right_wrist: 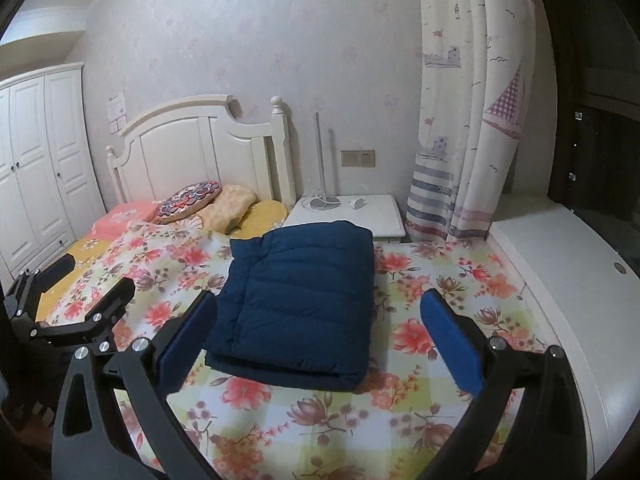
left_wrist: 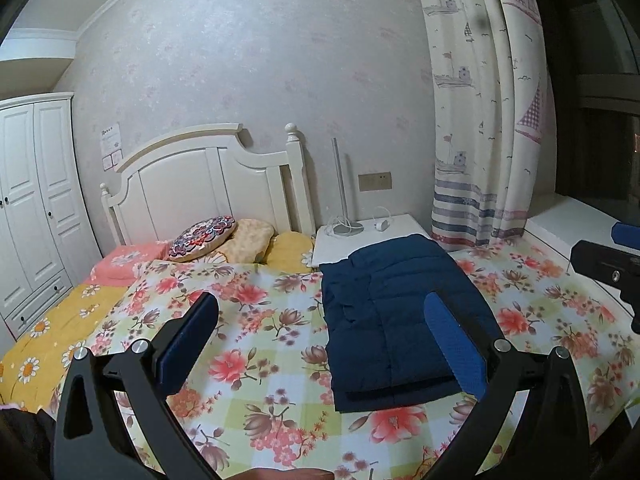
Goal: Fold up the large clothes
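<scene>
Left wrist view: the folded navy jacket (left_wrist: pixel 384 316) lies flat at centre right on the floral bedspread (left_wrist: pixel 256 320), apparently finished, so the left gripper (left_wrist: pixel 320 332) hangs released above it.

Right wrist view: the right gripper (right_wrist: pixel 318 320) is spread wide and empty; the jacket (right_wrist: pixel 300 304) lies at centre frame between and beyond its fingers.

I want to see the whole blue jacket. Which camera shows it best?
The right wrist view. There the folded blue jacket lies in the middle on the flowery bedspread, with only a corner hidden. In the left wrist view the jacket sits off to the right, and one blue pad of the left gripper covers part of it.
</scene>
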The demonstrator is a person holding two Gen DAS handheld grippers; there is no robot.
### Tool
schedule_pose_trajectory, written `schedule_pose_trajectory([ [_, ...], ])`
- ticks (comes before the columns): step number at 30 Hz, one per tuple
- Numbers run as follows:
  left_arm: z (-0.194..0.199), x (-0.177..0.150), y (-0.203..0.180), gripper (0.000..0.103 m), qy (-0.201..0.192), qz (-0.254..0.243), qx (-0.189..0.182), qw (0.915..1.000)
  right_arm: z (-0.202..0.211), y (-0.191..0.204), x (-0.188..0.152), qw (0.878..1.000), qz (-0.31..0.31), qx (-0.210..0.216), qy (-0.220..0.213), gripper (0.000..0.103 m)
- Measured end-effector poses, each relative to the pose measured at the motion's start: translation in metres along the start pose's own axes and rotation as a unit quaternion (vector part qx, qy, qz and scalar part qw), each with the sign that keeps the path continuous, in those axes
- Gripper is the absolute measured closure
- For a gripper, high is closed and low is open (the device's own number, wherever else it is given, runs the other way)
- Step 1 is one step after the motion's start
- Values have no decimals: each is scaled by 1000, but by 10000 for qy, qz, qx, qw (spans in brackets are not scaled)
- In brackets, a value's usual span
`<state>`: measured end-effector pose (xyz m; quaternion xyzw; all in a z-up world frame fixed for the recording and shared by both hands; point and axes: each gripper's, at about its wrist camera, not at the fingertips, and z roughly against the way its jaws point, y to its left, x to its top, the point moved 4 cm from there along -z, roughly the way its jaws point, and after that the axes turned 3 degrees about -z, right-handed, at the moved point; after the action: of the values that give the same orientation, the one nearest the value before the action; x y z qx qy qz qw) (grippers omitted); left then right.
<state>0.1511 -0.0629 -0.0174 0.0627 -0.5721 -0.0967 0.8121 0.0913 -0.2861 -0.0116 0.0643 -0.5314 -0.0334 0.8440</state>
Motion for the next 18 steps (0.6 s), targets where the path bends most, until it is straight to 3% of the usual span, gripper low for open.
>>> schedule_pose_trajectory([
  [18,15,5,10,4,-110,113,-37,9999,3,4,-2,9999,153,-77,0,3],
])
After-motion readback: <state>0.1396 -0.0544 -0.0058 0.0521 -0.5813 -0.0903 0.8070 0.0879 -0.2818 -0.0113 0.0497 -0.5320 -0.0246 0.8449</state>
